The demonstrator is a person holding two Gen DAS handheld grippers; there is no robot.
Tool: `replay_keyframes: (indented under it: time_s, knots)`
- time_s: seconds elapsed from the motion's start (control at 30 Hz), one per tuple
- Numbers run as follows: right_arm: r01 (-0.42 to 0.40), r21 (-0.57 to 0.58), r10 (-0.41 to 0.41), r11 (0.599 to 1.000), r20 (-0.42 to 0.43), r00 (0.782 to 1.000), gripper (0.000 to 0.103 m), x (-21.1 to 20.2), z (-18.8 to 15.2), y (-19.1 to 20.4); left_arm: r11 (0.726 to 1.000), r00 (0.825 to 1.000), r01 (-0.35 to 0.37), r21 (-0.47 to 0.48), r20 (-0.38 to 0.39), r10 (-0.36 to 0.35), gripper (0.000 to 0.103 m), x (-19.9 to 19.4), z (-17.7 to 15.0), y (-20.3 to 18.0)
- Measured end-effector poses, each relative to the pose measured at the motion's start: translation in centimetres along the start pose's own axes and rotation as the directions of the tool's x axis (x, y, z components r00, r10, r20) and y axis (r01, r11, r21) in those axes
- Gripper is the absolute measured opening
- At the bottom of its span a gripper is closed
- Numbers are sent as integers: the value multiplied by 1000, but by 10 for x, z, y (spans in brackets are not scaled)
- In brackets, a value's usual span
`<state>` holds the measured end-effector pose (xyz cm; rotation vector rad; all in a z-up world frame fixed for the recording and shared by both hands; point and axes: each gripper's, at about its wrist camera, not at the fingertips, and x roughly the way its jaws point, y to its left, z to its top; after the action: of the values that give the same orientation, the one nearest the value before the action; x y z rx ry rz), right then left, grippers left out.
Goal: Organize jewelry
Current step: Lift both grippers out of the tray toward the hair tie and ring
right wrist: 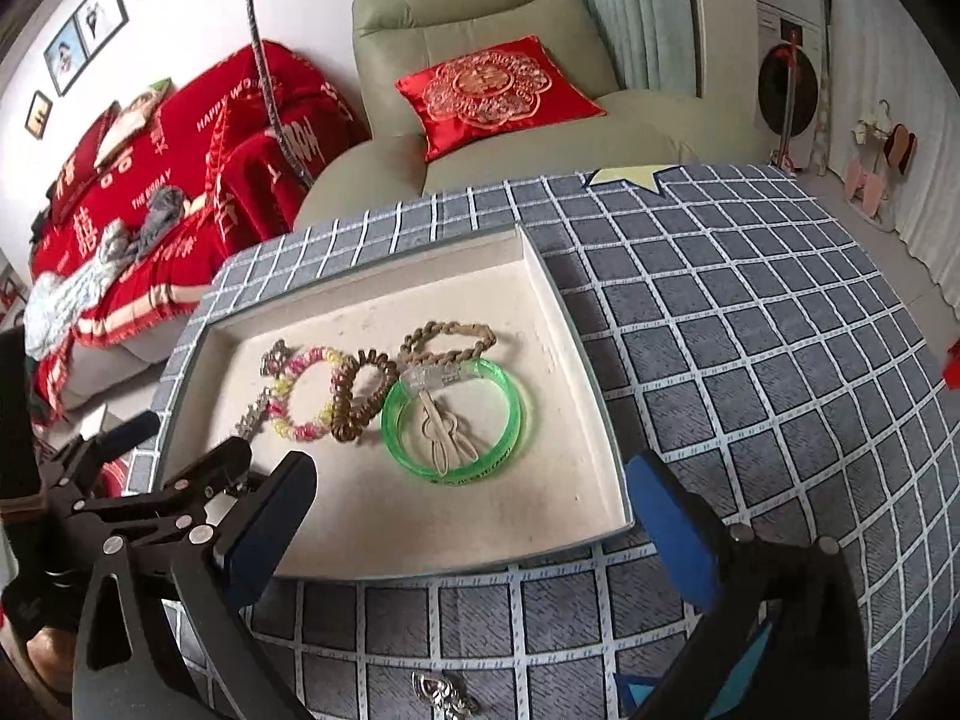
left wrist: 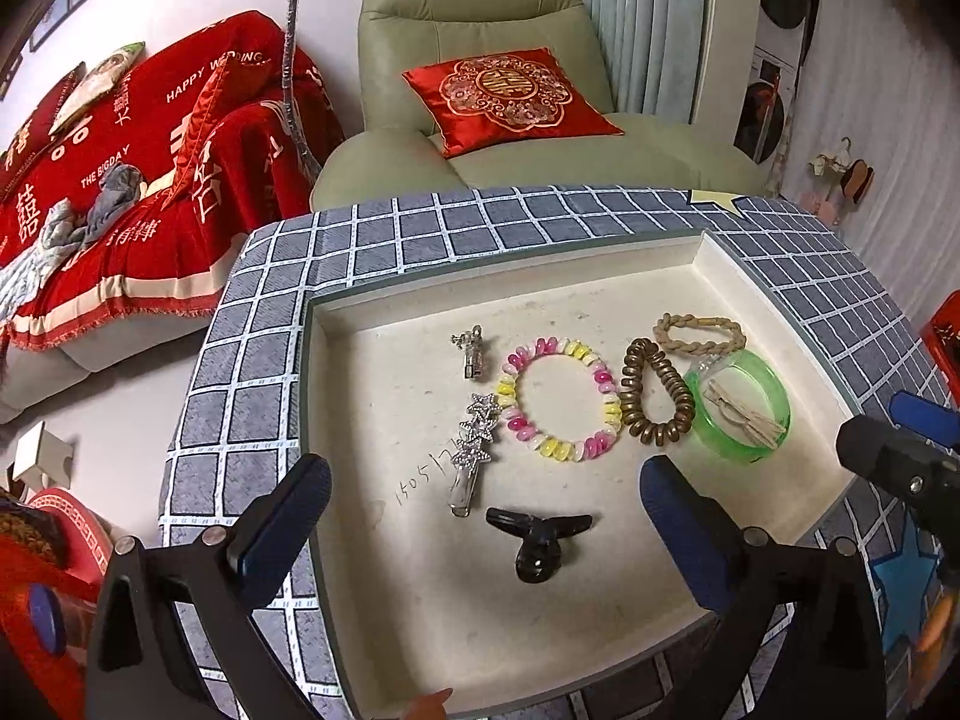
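L wrist view: left gripper [left wrist: 486,531] jaws spread wide, nothing pinched, over the near part of the shallow tray [left wrist: 774,324]. Black claw clip [left wrist: 538,543] lies between the fingers near the tray's near edge. Behind it, in a row: star clip [left wrist: 474,450], pastel coil bracelet [left wrist: 561,399], bronze coil tie [left wrist: 655,393], green bangle [left wrist: 741,405].

R wrist view: right gripper [right wrist: 471,531] jaws spread, empty, at the tray's near-right corner. Small silver piece [right wrist: 444,693], prob. a clip, lies on the checked cloth [right wrist: 750,330] by its near edge.

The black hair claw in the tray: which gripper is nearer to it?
Left. The black hair claw lies just ahead of the open left gripper; the right gripper hovers off beside the tray's right wall.
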<state>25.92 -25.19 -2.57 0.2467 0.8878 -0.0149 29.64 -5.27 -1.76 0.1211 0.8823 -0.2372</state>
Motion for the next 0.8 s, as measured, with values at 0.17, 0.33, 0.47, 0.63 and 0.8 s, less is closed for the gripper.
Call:
replay_keyframes:
  time_s: [0.17, 0.33, 0.47, 0.63, 0.8]
  knots:
    - [23, -16, -24, 1000, -9, 1000, 103, -2, 0, 2, 1000, 1000, -12, 5, -2, 12, 103, -4, -4, 1]
    - [35, -42, -36, 998, -13, 999, 103, -11, 0, 7, 1000, 1000, -21, 1, -19, 21, 103, -4, -8, 5]
    - [28, -43, -29, 999, -23, 999, 103, -14, -2, 8, 1000, 1000, -9, 13, -25, 9, 103, -8, -14, 6]
    - [3, -37, -5, 999, -29, 1000, 103, -22, -6, 8, 1000, 1000, 23, 7, -10, -23, 103, -27, -21, 8]
    - [-15, -50, 13, 999, -40, 999, 103, -34, -18, 9, 999, 999, 51, -2, -5, -51, 103, -47, -37, 11]
